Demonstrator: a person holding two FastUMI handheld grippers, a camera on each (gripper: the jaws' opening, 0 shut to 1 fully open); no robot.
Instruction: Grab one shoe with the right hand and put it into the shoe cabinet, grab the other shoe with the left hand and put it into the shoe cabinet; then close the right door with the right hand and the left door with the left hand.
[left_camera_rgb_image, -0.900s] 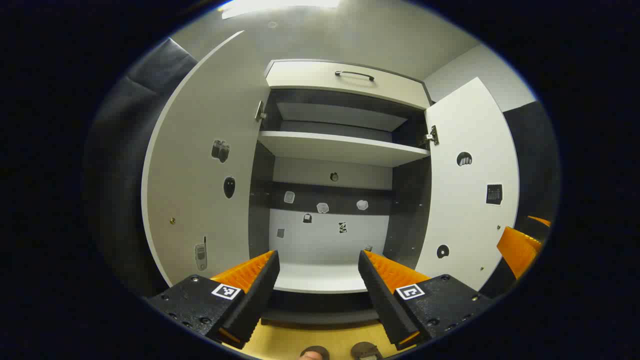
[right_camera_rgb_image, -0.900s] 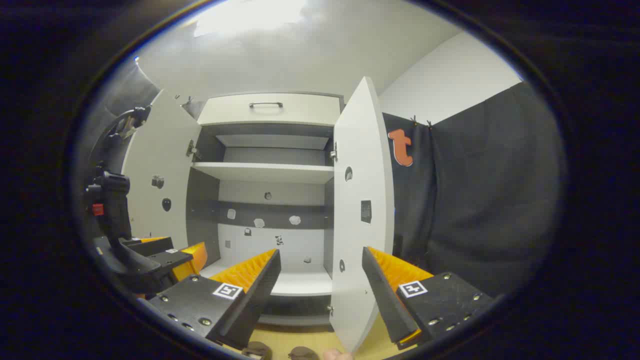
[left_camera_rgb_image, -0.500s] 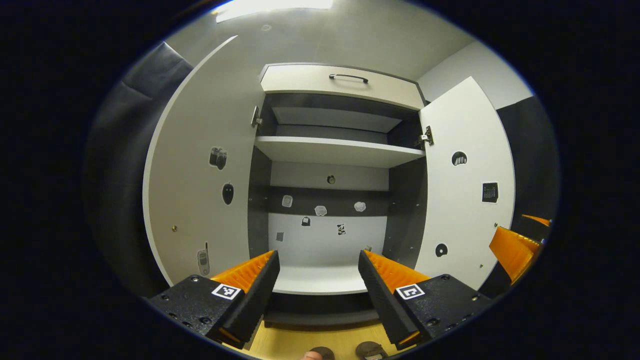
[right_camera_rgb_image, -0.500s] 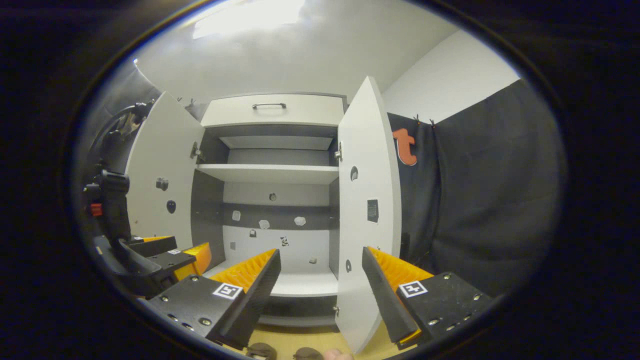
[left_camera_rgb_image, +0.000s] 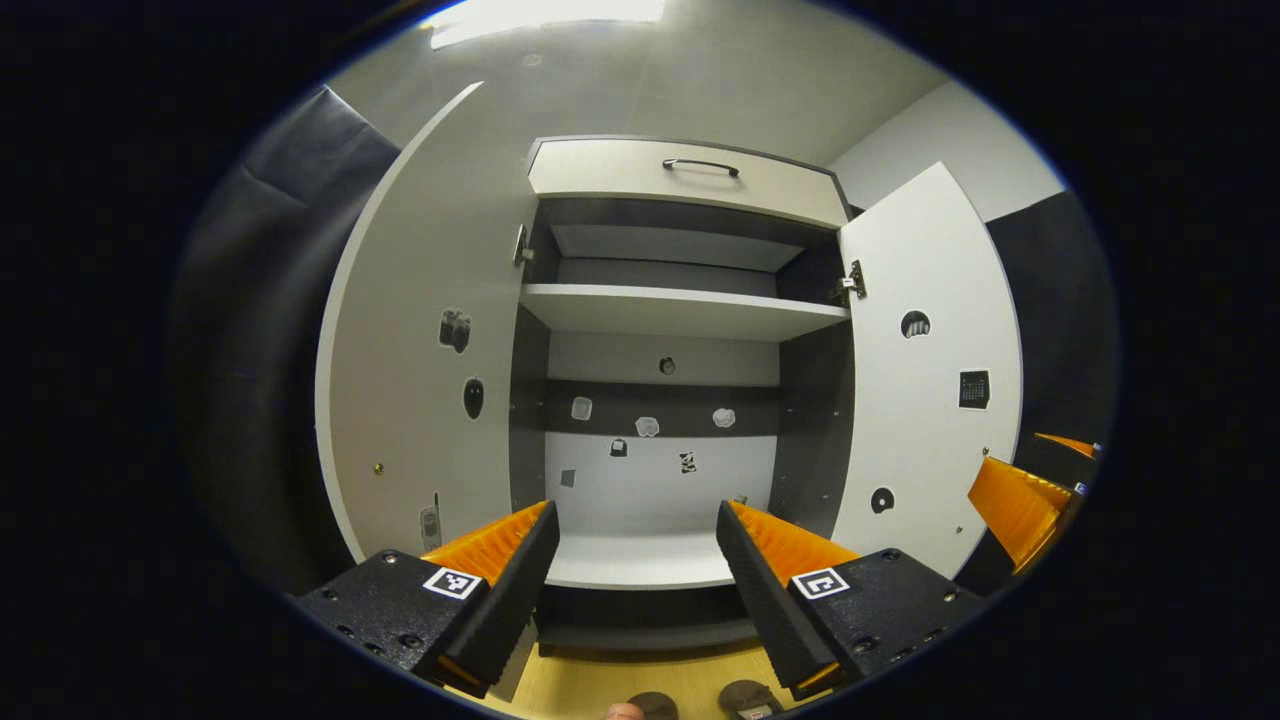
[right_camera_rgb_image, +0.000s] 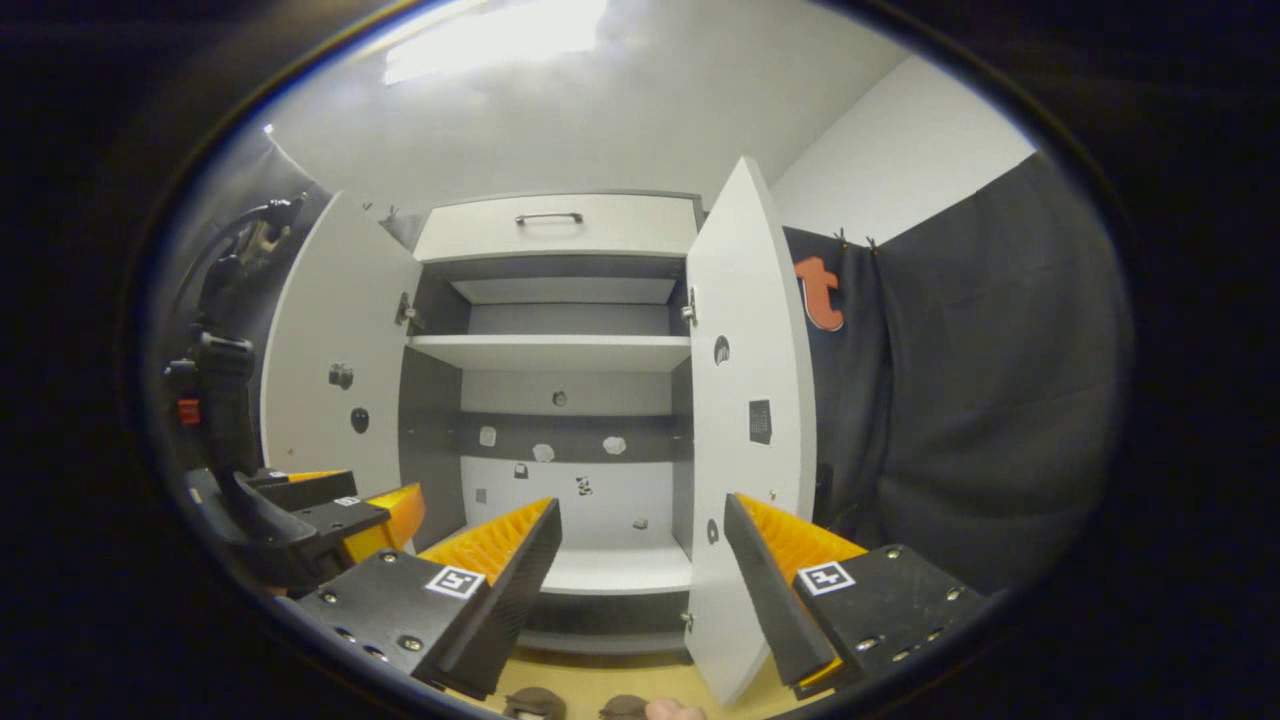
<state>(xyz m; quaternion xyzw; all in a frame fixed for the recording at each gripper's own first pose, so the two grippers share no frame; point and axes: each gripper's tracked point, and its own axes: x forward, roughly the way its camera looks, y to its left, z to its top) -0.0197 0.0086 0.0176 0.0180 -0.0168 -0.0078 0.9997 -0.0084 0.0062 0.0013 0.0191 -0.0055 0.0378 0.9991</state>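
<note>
Fingers of the left gripper (left_camera_rgb_image: 632, 545) and the right gripper (right_camera_rgb_image: 641, 545) both stand wide apart, holding nothing. Two brown shoes (right_camera_rgb_image: 535, 703) lie on the floor at the bottom edge, below the fingers. Beyond them stands the shoe cabinet (left_camera_rgb_image: 680, 312), its left door (left_camera_rgb_image: 425, 330) and right door (right_camera_rgb_image: 745, 400) swung open.

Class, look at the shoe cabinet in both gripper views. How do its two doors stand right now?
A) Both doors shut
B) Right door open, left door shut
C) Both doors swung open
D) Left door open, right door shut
C: the left door and right door both stand swung out, baring the cabinet's shelf.
</note>
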